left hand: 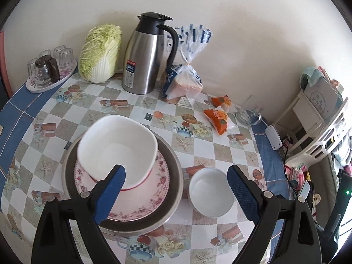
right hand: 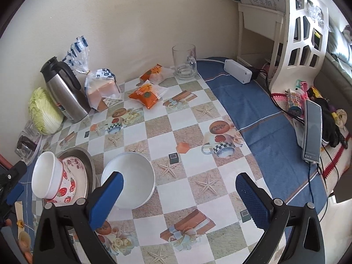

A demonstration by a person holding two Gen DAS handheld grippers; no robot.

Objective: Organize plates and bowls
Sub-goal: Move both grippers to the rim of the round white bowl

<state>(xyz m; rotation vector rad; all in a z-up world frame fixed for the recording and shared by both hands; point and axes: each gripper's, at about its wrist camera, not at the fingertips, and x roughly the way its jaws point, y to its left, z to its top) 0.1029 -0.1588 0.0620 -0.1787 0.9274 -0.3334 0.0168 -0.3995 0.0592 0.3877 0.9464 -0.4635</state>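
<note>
A round table covered in a checked, picture-printed oilcloth (left hand: pixel 222 145) stands against a cream wall. Near its front edge sits a wide, shallow stainless-steel dish (left hand: pixel 176 184). Inside it lies a white plate with a pink floral rim (left hand: pixel 154 189), and on that plate stands a white bowl with red strawberry prints (right hand: pixel 66 187). A larger plain white bowl (left hand: pixel 118 147) rests tilted in the strawberry bowl.

Just to the right of the steel dish, on the cloth, sits a small plain white bowl (left hand: pixel 211 194), upright and empty.

The left gripper (left hand: pixel 176 191), with black arms and blue padded fingers (left hand: pixel 110 195), hangs above the dishes with its jaws wide apart, holding nothing. One finger lies in front of the stacked bowls, the other just right of the small bowl.

The right gripper (right hand: pixel 179 198) is likewise spread wide and empty, its left finger overlapping the small white bowl in the view.

Along the wall stand a napa cabbage (left hand: pixel 100 52), a steel thermos jug with a black handle (left hand: pixel 145 57), a bagged loaf of bread (left hand: pixel 184 83), two orange snack packets (left hand: pixel 216 115) and a clear glass mug (right hand: pixel 184 62).
</note>
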